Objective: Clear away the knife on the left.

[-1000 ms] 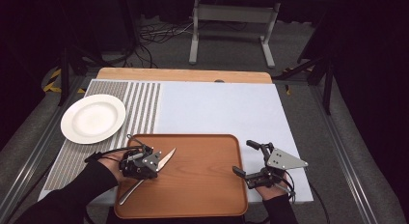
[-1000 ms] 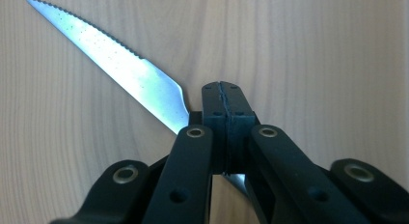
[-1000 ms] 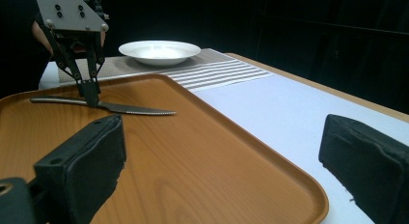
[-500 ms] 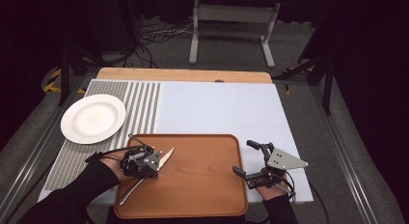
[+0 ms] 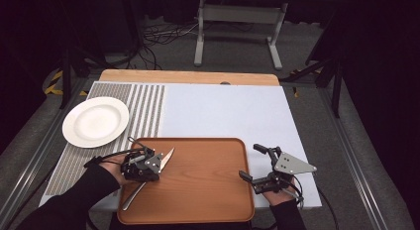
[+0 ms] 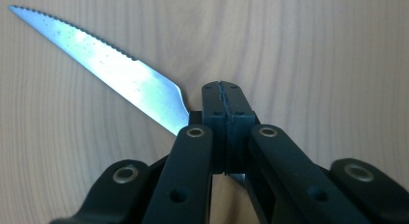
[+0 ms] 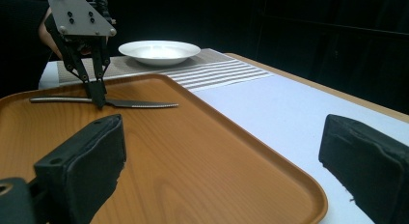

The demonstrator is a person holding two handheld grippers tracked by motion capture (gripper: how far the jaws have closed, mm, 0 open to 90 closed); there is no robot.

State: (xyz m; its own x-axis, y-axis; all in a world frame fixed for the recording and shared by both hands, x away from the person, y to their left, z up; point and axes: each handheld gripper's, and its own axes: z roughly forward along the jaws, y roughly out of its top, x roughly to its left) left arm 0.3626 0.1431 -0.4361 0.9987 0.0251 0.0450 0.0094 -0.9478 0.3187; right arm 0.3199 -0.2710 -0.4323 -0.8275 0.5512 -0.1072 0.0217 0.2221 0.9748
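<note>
A: What are the fingers doing?

B: The left gripper [image 6: 225, 96] has its jaws pressed together on a knife [image 5: 147, 176], at the neck where the serrated blade meets the handle. The knife lies flat on the tray [image 5: 198, 190], near its left edge, blade pointing toward the far side.

A: And the other one?

B: The right gripper [image 5: 261, 164] sits at the tray's right edge with jaws spread wide, holding nothing.

A: How should the lift go?

B: In my judgement, raise it straight and slowly. The grip is narrow and near the blade, so the long handle may swing down. A plate [image 5: 96, 121] sits near the table's left edge, beyond the tray.
</note>
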